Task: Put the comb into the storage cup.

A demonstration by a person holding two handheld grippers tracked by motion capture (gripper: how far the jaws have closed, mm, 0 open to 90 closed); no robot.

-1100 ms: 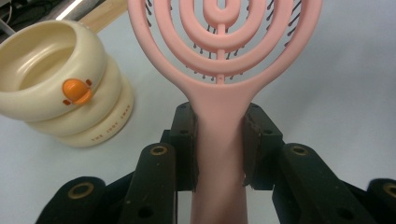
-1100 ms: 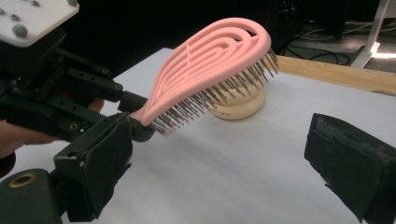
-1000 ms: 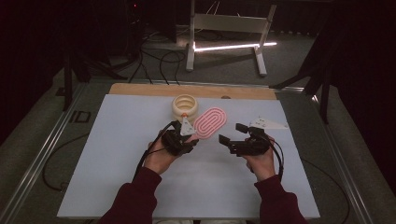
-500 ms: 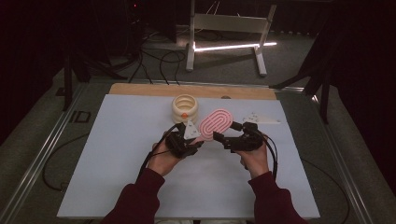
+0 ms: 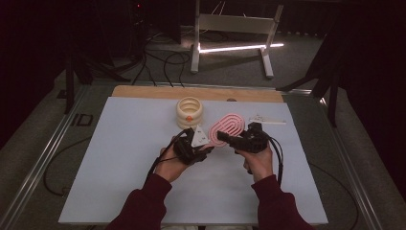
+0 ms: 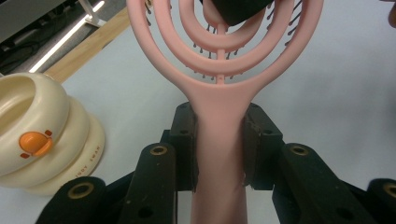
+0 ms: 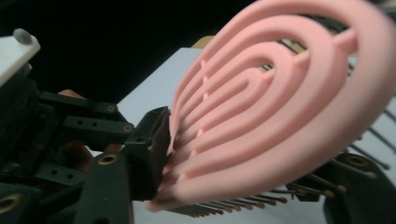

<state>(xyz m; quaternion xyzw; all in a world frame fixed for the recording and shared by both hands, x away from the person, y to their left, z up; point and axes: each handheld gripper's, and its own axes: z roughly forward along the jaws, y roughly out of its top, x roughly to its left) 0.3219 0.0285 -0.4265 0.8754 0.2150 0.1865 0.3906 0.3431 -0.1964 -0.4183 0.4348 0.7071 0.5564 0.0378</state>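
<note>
Pink vented hairbrush (image 6: 219,116) (dark bristles): left gripper (image 6: 219,154) clamps its handle, right gripper (image 7: 243,186) closing around its head.

Grey floor (image 5: 297,62) (dark room), cables (image 5: 158,57).

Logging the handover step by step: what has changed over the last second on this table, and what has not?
The right tongs moved in from the right to the pink hairbrush; their jaws have just been closing around its head, one above the pink face and one under the bristles. Whether they press yet cannot be told. The left tongs stayed shut on the brush handle. The cream ring stack and the white sheet did not move.
</note>
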